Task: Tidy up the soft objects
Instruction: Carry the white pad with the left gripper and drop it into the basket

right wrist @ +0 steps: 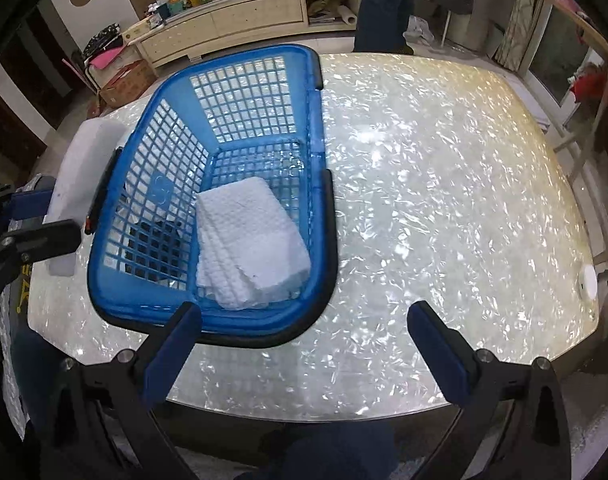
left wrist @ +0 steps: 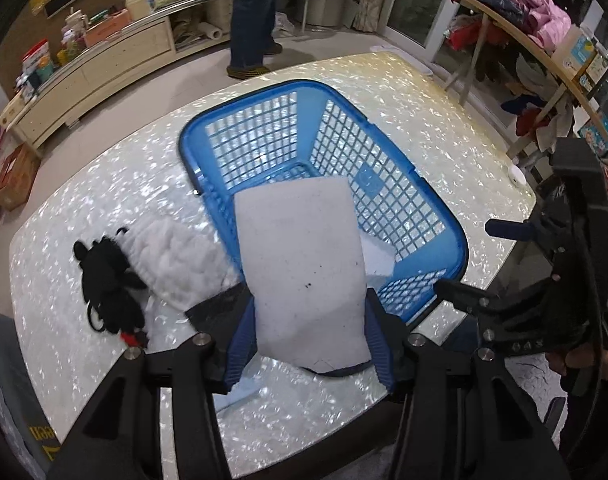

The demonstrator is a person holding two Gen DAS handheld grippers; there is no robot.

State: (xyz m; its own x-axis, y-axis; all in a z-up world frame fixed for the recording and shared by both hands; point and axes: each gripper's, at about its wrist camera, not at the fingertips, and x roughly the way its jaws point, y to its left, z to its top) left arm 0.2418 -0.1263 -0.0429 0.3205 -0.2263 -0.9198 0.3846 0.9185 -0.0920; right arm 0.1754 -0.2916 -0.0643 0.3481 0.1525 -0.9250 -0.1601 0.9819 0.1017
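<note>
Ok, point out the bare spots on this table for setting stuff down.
Widest bare patch: the table right of the blue basket, out to its far edge. The near strip between basket and table edge is also bare. Left of the basket is crowded: black plush and white fluffy item. The basket's far half is free beyond the folded towel.
</note>
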